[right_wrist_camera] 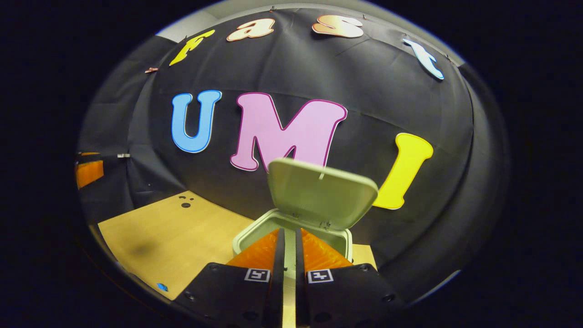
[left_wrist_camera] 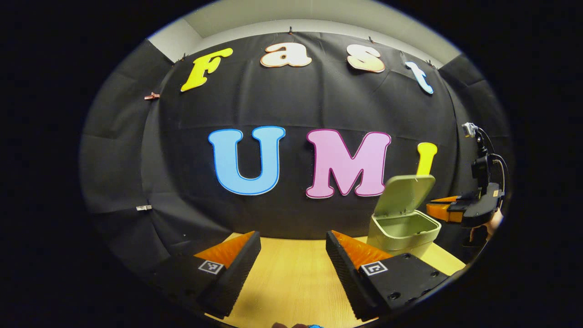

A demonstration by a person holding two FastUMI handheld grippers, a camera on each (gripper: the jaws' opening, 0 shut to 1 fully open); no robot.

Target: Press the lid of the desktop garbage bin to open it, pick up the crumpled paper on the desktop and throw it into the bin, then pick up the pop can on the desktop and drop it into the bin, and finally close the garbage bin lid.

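**Bin lid up, both claws empty**

The green desktop bin [left_wrist_camera: 403, 230] stands on the wooden table [left_wrist_camera: 291, 278], lid [right_wrist_camera: 319, 191] raised. Left gripper [left_wrist_camera: 293, 255] gapes wide, holding nothing. Right gripper [right_wrist_camera: 287, 248], nearly closed and empty, faces the bin's rim. Square coded tags mark the fingers

The garbage bin [left_wrist_camera: 403, 228] looks like smooth, matt plastic, its raised lid [right_wrist_camera: 321, 193] the same. The desktop [left_wrist_camera: 291, 278] is pale wood-grain with a slight sheen. The wall [left_wrist_camera: 182, 150] is matt cloth.
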